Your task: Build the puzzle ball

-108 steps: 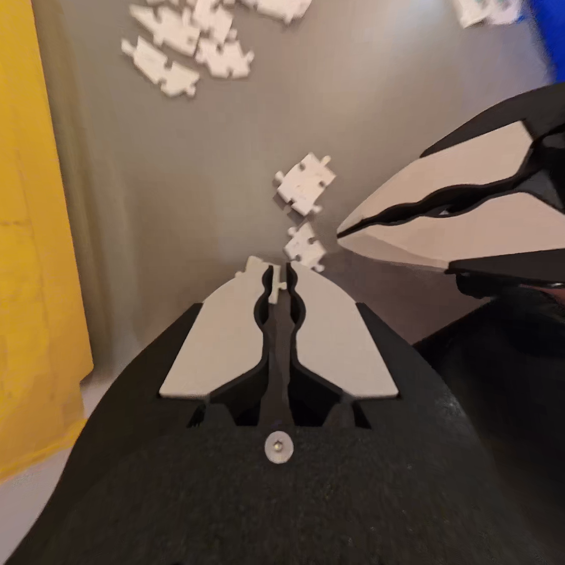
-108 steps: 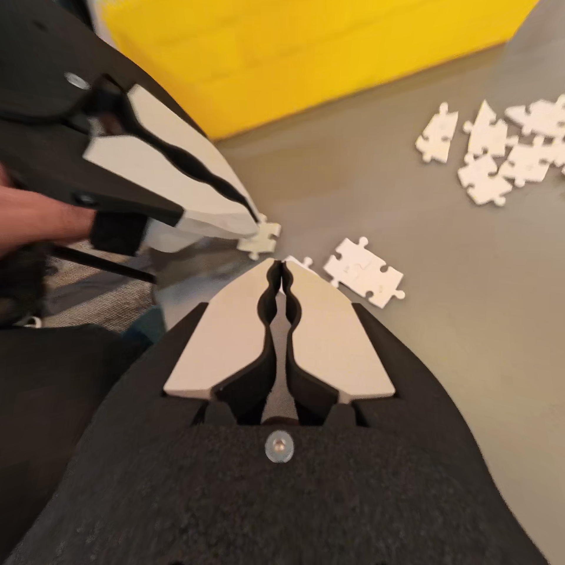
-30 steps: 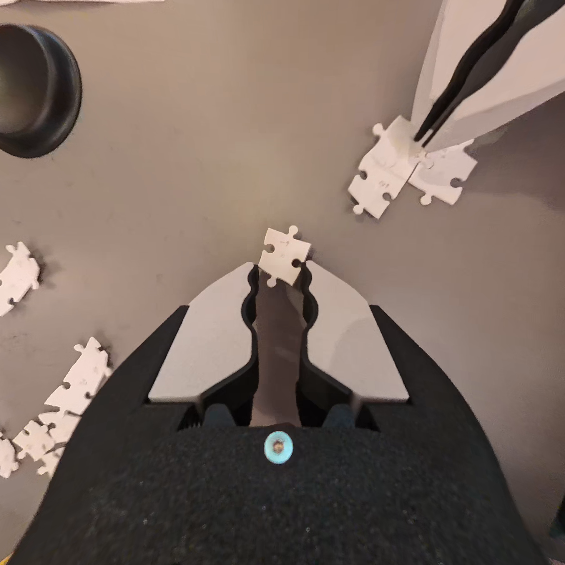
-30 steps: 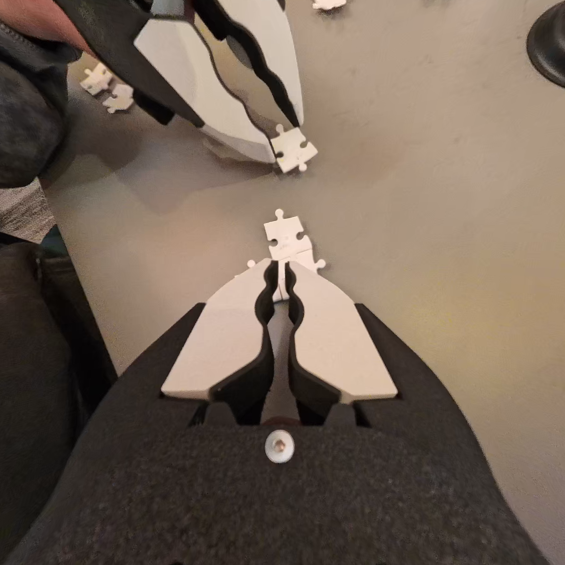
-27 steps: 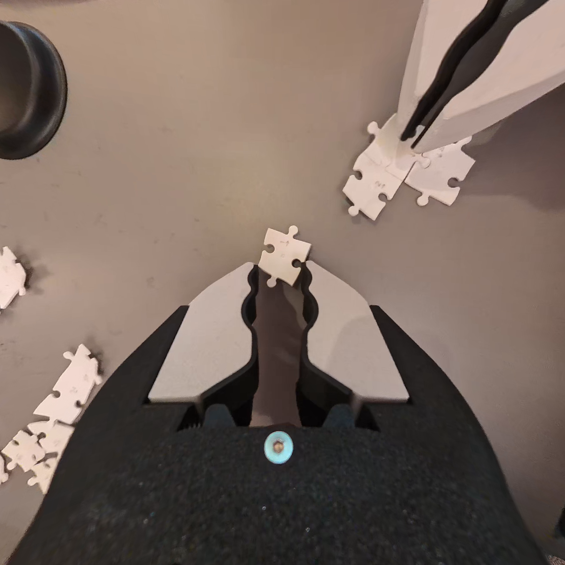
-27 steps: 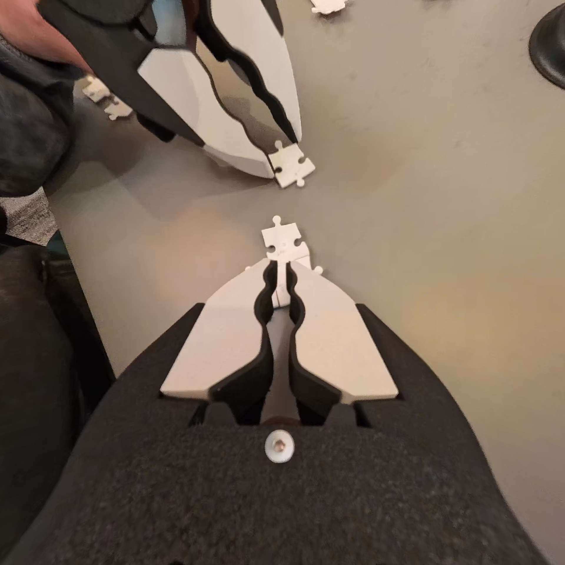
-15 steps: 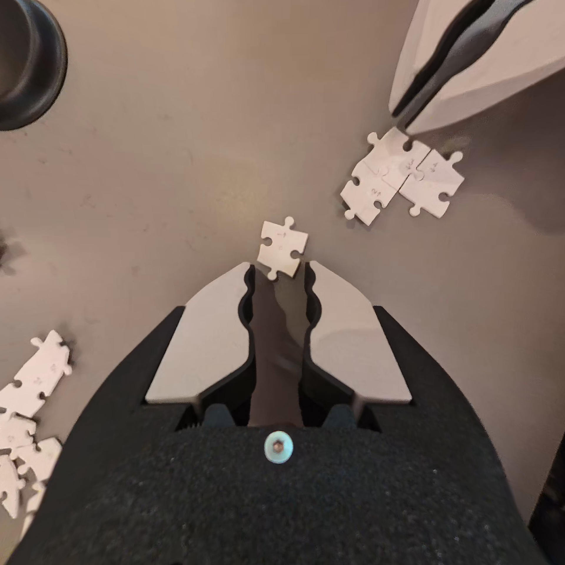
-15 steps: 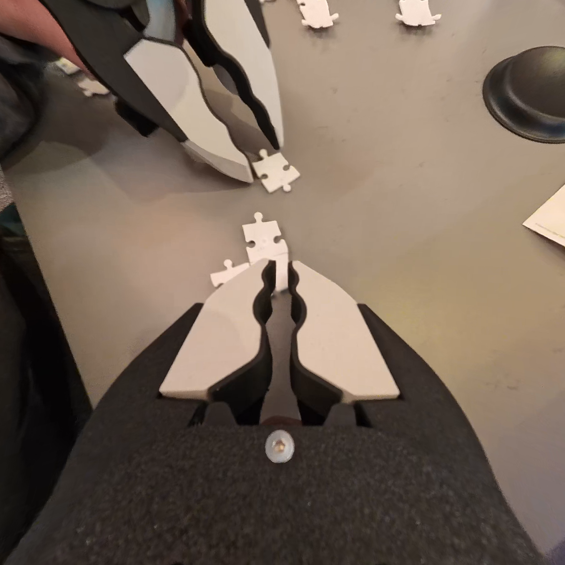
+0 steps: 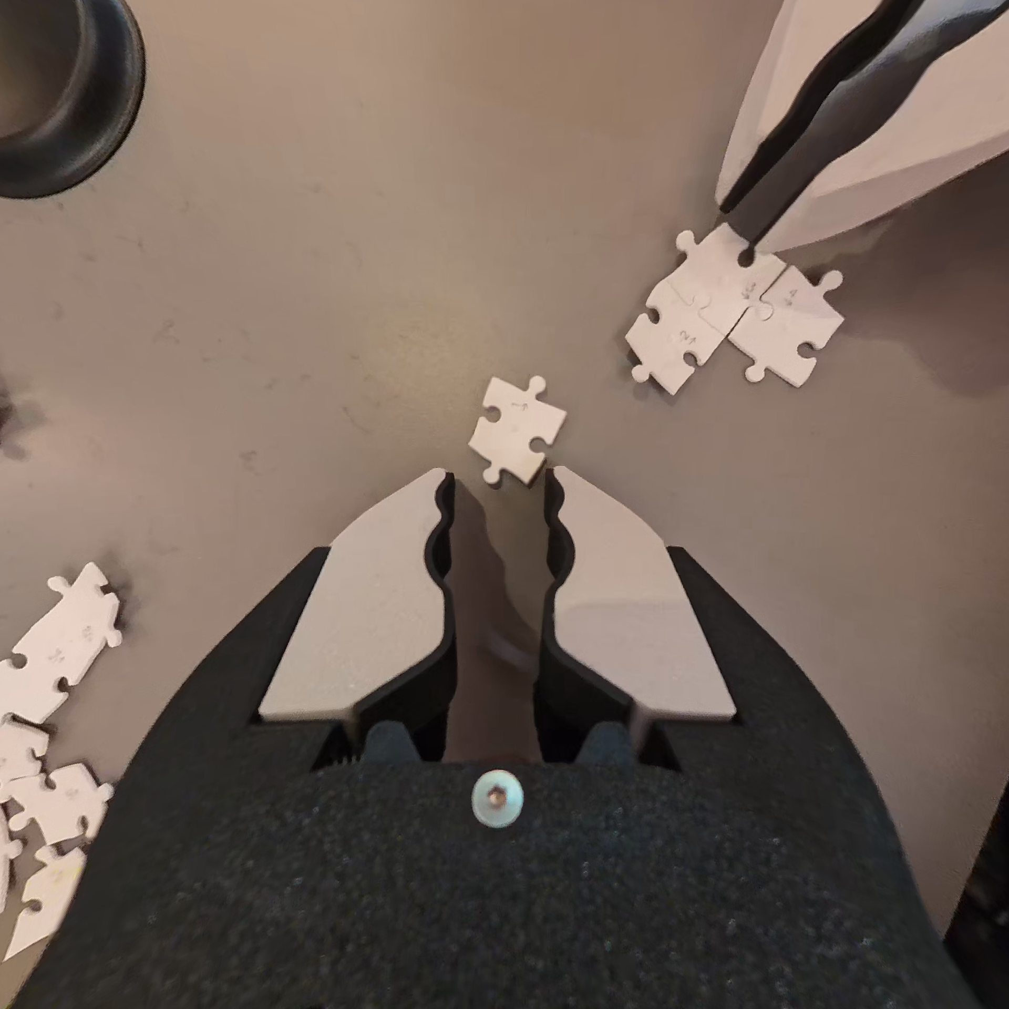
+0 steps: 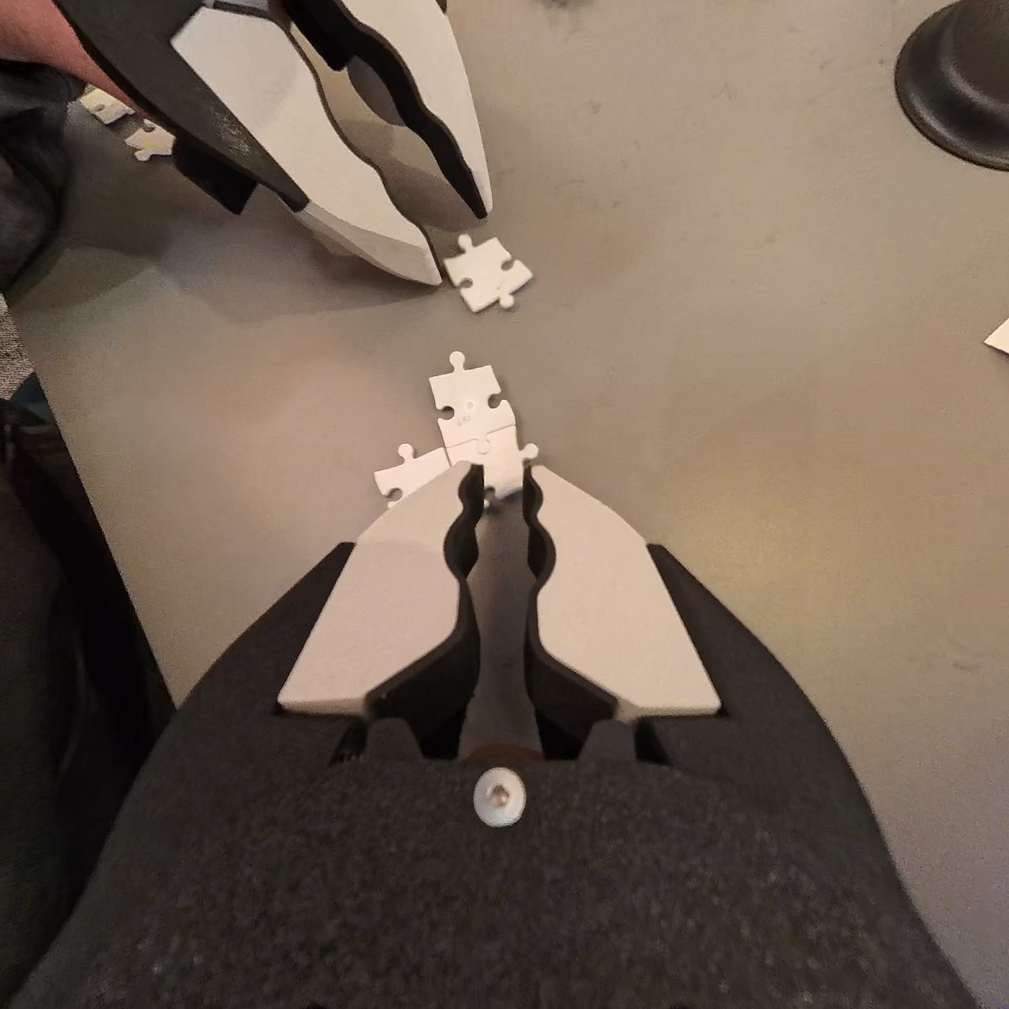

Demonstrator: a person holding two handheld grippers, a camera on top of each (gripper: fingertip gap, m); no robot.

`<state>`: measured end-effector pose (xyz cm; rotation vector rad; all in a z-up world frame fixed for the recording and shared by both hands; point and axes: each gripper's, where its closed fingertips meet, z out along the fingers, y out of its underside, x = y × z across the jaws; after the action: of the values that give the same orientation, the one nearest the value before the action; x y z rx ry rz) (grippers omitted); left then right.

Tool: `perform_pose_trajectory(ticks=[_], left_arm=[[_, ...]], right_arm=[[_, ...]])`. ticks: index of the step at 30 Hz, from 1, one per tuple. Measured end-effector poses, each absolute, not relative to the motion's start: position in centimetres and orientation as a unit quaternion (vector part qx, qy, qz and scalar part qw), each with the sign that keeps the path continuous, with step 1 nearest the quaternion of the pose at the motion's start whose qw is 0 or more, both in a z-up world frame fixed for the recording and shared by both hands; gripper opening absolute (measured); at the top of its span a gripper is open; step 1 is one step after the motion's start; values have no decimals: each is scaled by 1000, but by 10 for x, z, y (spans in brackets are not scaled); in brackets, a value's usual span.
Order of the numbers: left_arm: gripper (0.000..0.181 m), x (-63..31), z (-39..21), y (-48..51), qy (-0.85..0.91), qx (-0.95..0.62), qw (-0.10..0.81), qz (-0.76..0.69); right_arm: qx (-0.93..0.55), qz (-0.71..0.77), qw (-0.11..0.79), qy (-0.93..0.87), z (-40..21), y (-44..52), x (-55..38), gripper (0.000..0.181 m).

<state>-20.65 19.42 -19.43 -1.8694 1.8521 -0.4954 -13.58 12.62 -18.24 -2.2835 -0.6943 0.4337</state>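
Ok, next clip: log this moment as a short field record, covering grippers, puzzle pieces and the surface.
surface: grey table
left gripper: open, holding nothing, jaws just short of the single piece
single piece: white, flat on the table, apart from the others
joined cluster: three white pieces interlocked, flat on the table
right gripper: slightly open, tips at the cluster's edge, no clear grip
loose pieces: several white ones at the left edge of the left wrist view
black round object: on the table, upper left of that view
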Motion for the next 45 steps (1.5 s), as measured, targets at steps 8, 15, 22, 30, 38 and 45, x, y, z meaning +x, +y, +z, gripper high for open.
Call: perform_pose_trajectory(ticks=[8, 15, 22, 30, 38, 45], left_arm=[[29, -205, -195, 191, 678, -675, 227, -182], [26, -205, -195, 184, 684, -672, 217, -184], [26, -203, -195, 180, 687, -668, 217, -184], [26, -206, -191, 178, 685, -672, 215, -183], [26, -210, -183, 181, 672, -677, 226, -196], [26, -205, -192, 173, 673, -678, 206, -211]], right_arm=[[-885, 174, 348, -255, -184, 128, -131, 14], [-886, 164, 346, -260, -183, 129, -132, 14], [-885, 158, 343, -271, -183, 134, -135, 14], [-855, 200, 304, -369, -177, 152, -145, 16], [-862, 222, 251, -380, -193, 135, -137, 15], [-870, 232, 249, -358, -193, 110, -139, 15]])
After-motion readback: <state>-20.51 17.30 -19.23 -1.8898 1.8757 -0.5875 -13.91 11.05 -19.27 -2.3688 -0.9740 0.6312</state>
